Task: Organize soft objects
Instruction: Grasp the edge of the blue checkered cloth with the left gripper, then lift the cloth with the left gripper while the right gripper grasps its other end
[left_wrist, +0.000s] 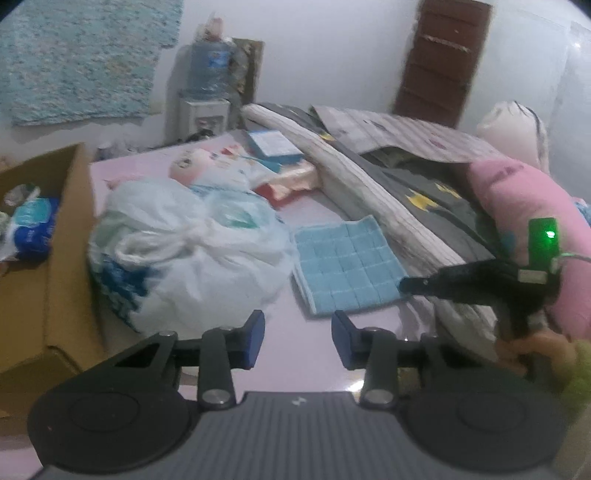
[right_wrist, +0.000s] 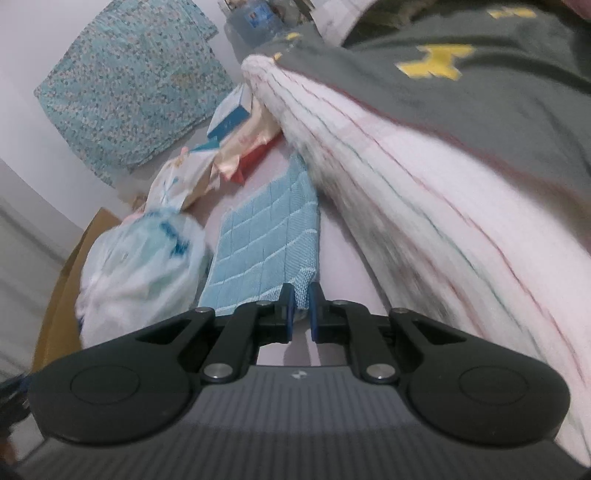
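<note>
The right gripper (right_wrist: 300, 308) pinches the near corner of the light-blue checked terry cloth (right_wrist: 264, 236) lying on the pink bed (left_wrist: 295, 354), the left gripper (left_wrist: 298, 341) hovers part-spread and empty, so lifting probably comes next.

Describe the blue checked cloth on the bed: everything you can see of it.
The blue cloth is a light blue, towel-like square with a raised grid of paler lines. It lies mostly flat on the pink sheet, between the tied white plastic bag and the striped blanket, whose edge overlaps its far side. The right gripper is shut on its near corner, lifting that corner slightly. The left gripper hovers open before it, not touching.
</note>
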